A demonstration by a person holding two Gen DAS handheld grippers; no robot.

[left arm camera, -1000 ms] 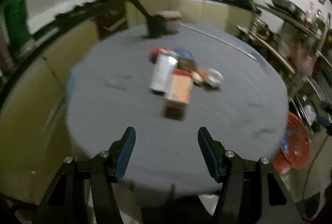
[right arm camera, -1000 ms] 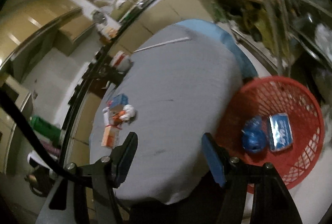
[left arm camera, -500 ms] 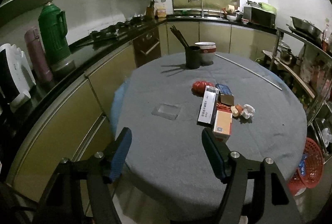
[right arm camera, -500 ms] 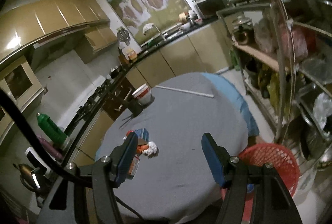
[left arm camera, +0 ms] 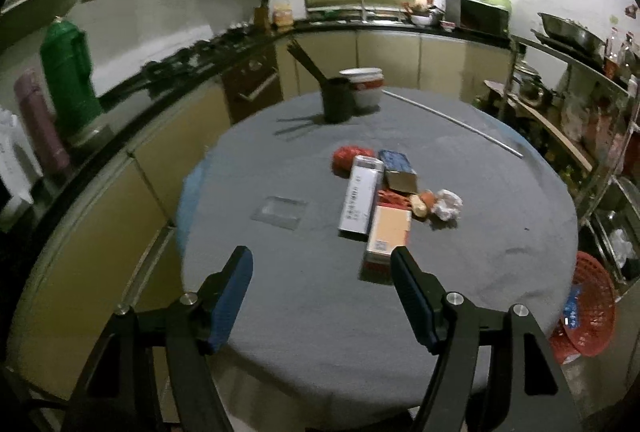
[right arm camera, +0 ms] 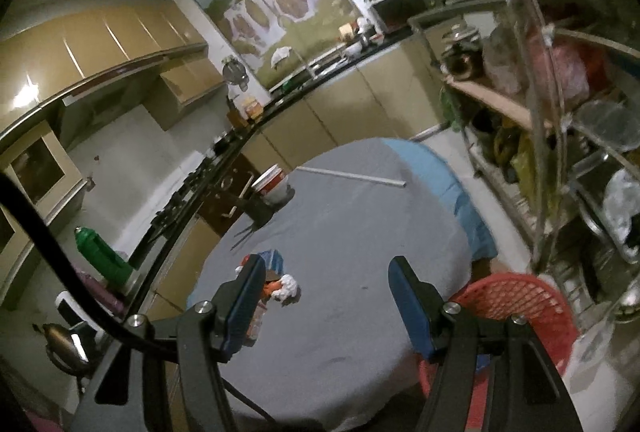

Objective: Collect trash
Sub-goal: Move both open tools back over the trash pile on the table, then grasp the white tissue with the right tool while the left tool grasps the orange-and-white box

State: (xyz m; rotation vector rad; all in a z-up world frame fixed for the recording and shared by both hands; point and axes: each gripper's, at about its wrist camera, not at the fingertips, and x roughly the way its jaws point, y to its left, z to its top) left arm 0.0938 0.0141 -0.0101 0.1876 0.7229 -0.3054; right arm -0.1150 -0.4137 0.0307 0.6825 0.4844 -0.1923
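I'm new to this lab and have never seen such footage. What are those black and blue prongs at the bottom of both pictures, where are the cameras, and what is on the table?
There is no robot here. A person holds one two-finger gripper in each hand, and each carries a fisheye camera looking forward along its fingers. The blue-padded prongs are those fingers.

One picture comes from the left gripper, the other from the right gripper. Both are open and hold nothing.

Both look over a round table under a grey cloth in a kitchen. On it lies a small heap of trash: a white box, an orange box, a blue box, a red wrapper and a crumpled white paper. Farther back stand a dark holder and a bowl.

A red basket sits beside the table, lower than the tabletop.
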